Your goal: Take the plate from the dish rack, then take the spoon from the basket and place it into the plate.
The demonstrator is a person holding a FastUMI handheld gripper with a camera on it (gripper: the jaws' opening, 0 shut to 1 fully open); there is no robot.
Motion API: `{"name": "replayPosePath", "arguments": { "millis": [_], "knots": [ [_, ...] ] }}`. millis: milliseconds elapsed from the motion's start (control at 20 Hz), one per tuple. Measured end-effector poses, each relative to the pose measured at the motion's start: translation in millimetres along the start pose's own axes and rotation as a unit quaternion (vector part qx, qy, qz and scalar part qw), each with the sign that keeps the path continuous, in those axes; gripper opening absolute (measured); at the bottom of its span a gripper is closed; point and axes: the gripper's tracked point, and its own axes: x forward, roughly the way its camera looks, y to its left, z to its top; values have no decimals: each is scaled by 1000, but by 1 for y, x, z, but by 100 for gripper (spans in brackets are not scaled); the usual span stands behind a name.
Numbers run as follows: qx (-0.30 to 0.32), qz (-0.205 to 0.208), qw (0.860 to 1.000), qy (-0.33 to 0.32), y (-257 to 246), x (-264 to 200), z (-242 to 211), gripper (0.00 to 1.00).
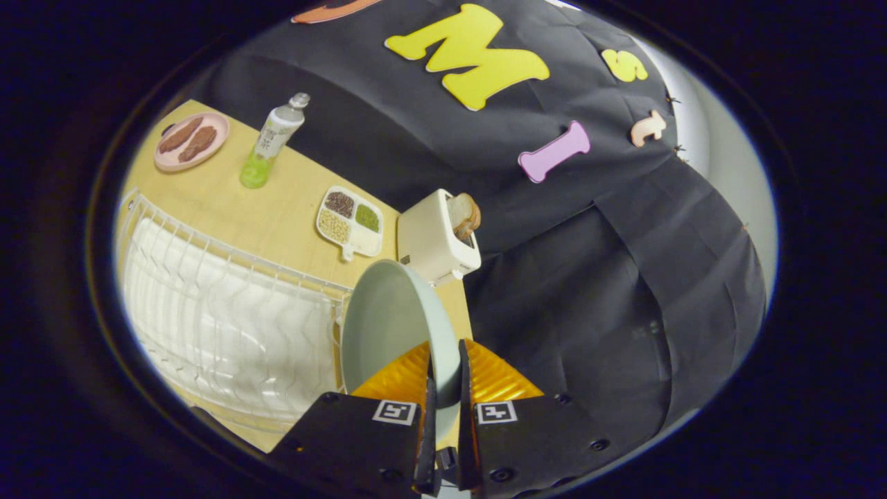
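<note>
The gripper (443, 378) pinched the pale green plate's (388, 319) rim, lifted beside the dish rack (229, 326); the spoon step remained.

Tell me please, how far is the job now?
Done: the plate is out of the white dish rack, beside it. In hand: the tool is shut on the plate's rim, holding it on edge above the table. Left: set it down, then fetch the spoon.

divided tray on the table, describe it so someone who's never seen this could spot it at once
On the wooden table, beyond the white dish rack, the divided tray lies flat beside the toaster. Unlike the pink plate, it holds three compartments of grains.
</note>
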Motion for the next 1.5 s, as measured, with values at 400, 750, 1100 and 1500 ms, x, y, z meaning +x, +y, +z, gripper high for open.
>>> {"name": "replayPosePath", "arguments": {
  "millis": [400,750,1100,1500],
  "knots": [
    [159,212,964,-18,-11,4,-34,18],
    [232,429,873,-11,0,-14,-83,18],
    [258,591,764,18,28,-43,-144,18],
    [219,603,766,38,82,-36,-237,18]
  ]
}}
